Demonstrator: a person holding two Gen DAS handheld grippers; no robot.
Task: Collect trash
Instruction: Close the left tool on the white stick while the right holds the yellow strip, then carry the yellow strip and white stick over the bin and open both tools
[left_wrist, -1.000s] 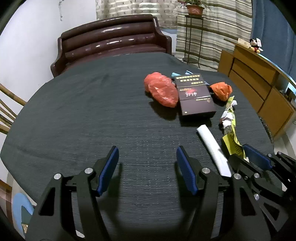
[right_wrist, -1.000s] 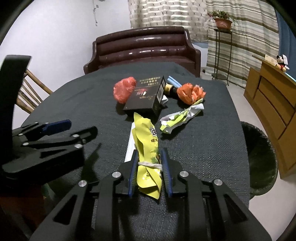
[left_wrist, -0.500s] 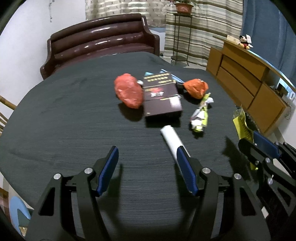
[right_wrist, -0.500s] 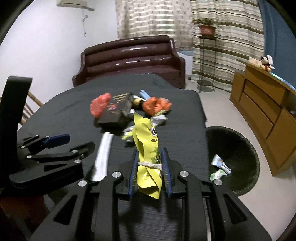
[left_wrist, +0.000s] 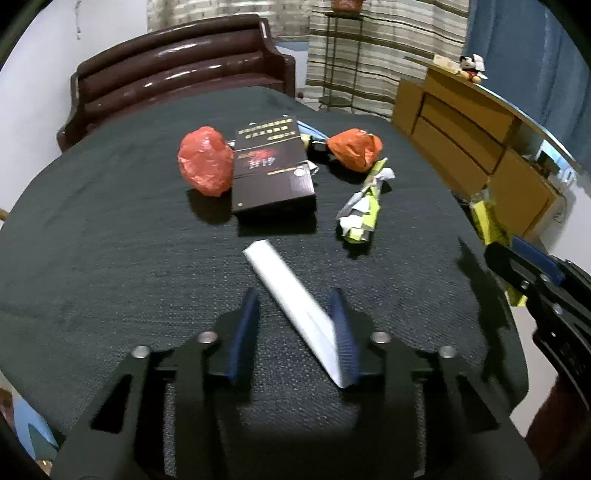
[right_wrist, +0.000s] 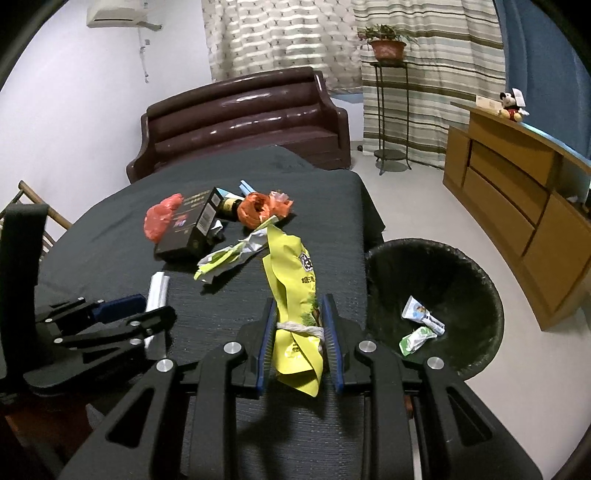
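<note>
Left gripper (left_wrist: 297, 328) is closing its jaws around a white tube (left_wrist: 291, 299) on the desk (left_wrist: 110, 258); right gripper (right_wrist: 298, 334) is clamping a yellow wrapper (right_wrist: 295, 291).

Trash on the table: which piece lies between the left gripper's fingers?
The white paper strip, lying flat and diagonal between the left gripper fingers; the red bag and orange bag lie farther back.
</note>
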